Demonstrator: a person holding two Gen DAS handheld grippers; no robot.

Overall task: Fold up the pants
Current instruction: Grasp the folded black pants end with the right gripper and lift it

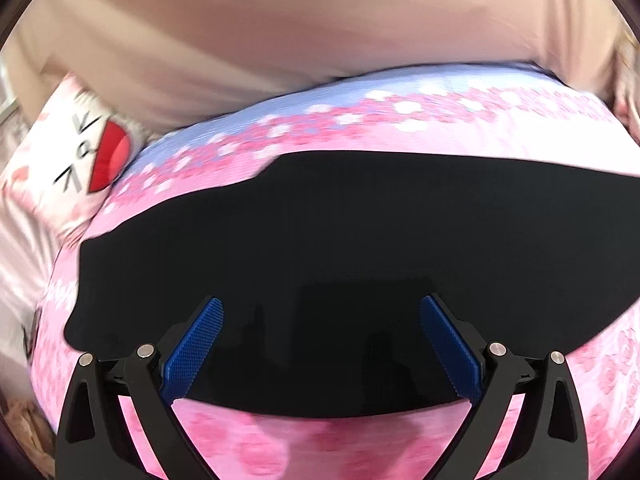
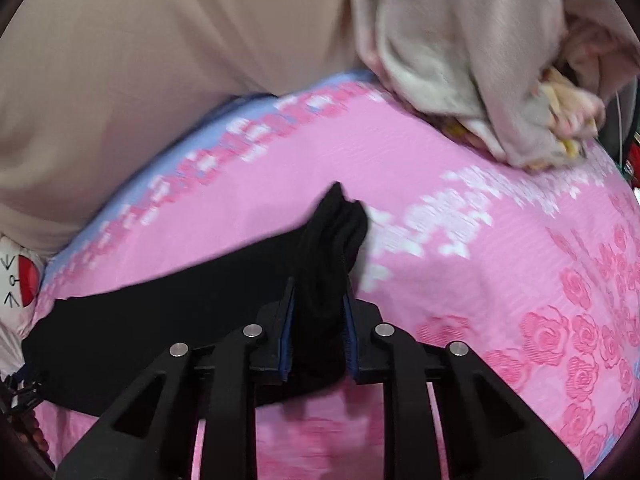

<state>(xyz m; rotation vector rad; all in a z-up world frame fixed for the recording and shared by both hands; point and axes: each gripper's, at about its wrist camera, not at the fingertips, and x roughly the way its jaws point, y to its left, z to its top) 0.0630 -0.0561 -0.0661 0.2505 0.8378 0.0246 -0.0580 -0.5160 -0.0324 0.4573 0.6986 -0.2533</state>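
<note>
Presently, the black pants (image 1: 360,264) lie spread on a bed covered by a pink floral bedsheet (image 1: 400,136), with a beige wall or headboard (image 1: 280,32) behind it. The left hand-held gripper (image 1: 320,344) hangs over the middle of the garment with its blue pads (image 1: 196,348) standing wide apart; nothing is between them, and whether the tips touch the cloth cannot be told. The right hand-held gripper (image 2: 318,320) is nearly closed, its jaws pinching a bunched end of the pants (image 2: 336,240), which rises in a gathered peak beyond the fingertips while the rest trails flat to the left in that view. A pile of pale blankets (image 2: 480,60) sits at the far side of the bed, well apart from the garment, and a printed pillow (image 1: 80,152) lies at the other end. In my judgement the fabric is light, soft and limp: it will sag and crumple wherever unsupported and will not hold a crease on its own, though it is neither fragile nor notably slippery against ribbed pads. A firm pinch at an edge or corner suits it best, through all layers at once. The left side appears to need a matching hold at the opposite end, so the cloth can be carried over evenly. Both views are motion-blurred, so seams and the waistband cannot be made out.
</note>
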